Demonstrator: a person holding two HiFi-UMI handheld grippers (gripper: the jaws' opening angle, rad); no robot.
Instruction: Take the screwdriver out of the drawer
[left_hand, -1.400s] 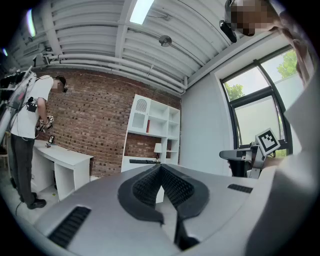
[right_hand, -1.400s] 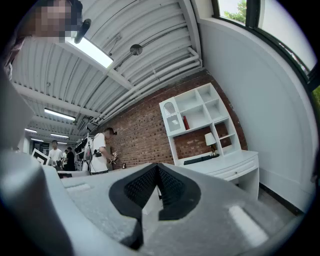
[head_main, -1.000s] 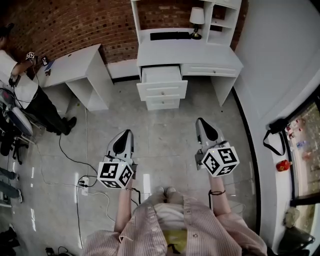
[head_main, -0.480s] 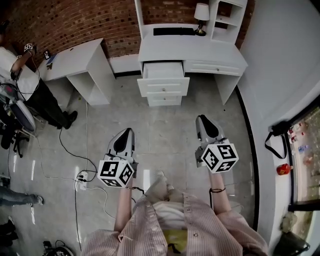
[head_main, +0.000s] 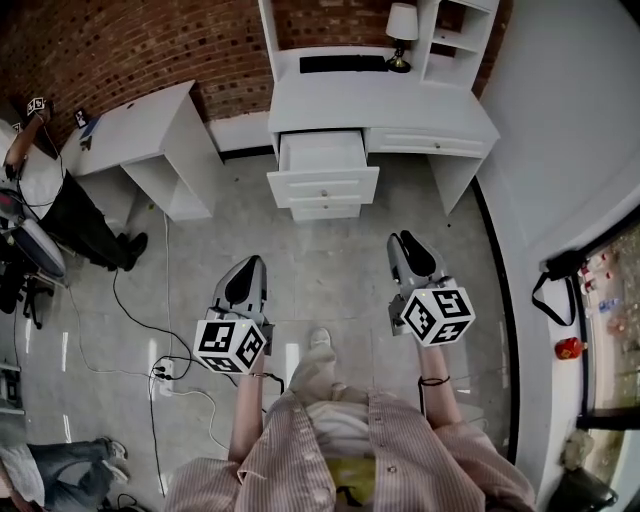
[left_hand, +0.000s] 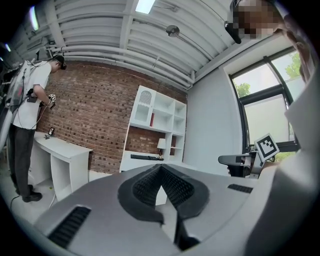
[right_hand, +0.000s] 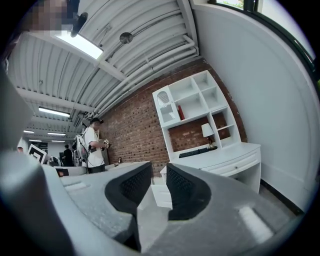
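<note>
Pointing level at the white desk (head_main: 400, 100), both grippers are held out on bent forearms, well short of it. The left gripper (head_main: 248, 268) has its jaws together and empty. The right gripper (head_main: 406, 243) has just been opening, and its jaws stand apart around nothing. The desk's top drawer (head_main: 322, 158) is pulled out, but the screwdriver cannot be made out inside it.

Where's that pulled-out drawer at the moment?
In the head view the pulled-out white top drawer sits top centre, at the left end of the white desk, below the flat black keyboard on its top.
</note>
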